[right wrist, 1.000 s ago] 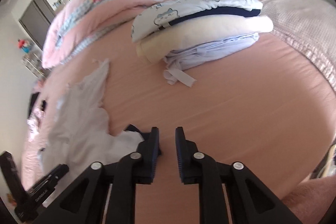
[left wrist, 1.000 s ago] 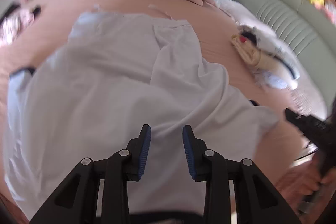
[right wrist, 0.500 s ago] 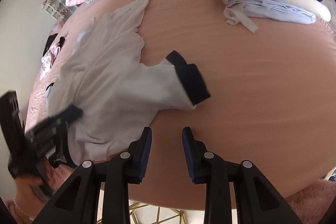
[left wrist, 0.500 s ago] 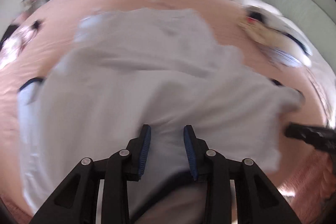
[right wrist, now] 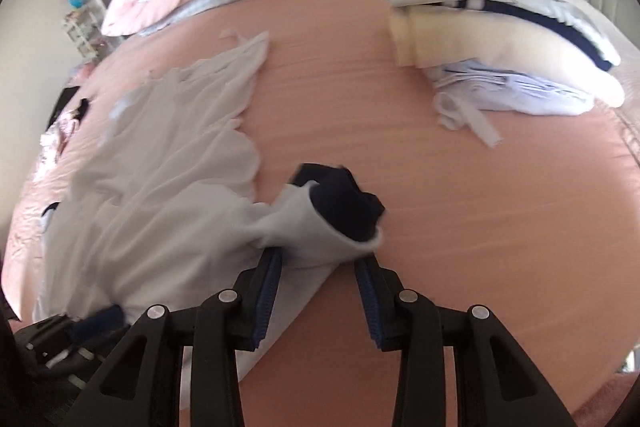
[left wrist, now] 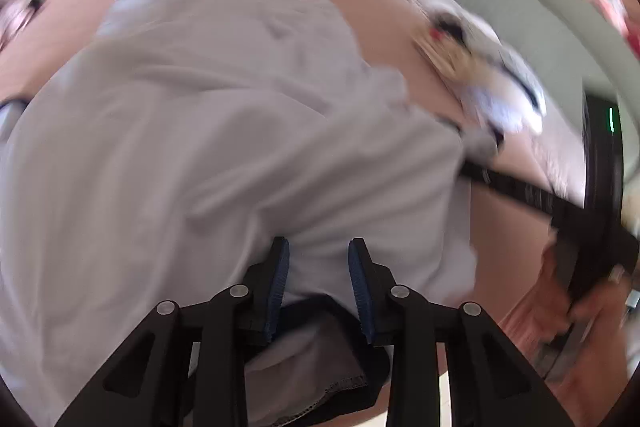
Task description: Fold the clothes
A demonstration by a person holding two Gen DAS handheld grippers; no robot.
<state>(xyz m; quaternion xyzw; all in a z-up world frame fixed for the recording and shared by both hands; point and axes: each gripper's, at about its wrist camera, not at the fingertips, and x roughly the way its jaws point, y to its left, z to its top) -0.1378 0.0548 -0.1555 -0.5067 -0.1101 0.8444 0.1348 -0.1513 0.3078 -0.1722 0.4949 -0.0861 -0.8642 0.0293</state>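
Straddling the white shirt [right wrist: 160, 187] near the bed's [right wrist: 460, 227] front edge, my left gripper [left wrist: 318, 271] and right gripper [right wrist: 320, 279] gape wide, gripping nothing.

Soft daylight fills both views, bright and even, with only faint shadows in the fabric folds. The left wrist view is smeared by motion blur, worst along its right side. The right wrist view is sharper, blurring slightly toward its left. Fisheye bending curves the bed [right wrist: 460, 187] and darkens every corner.
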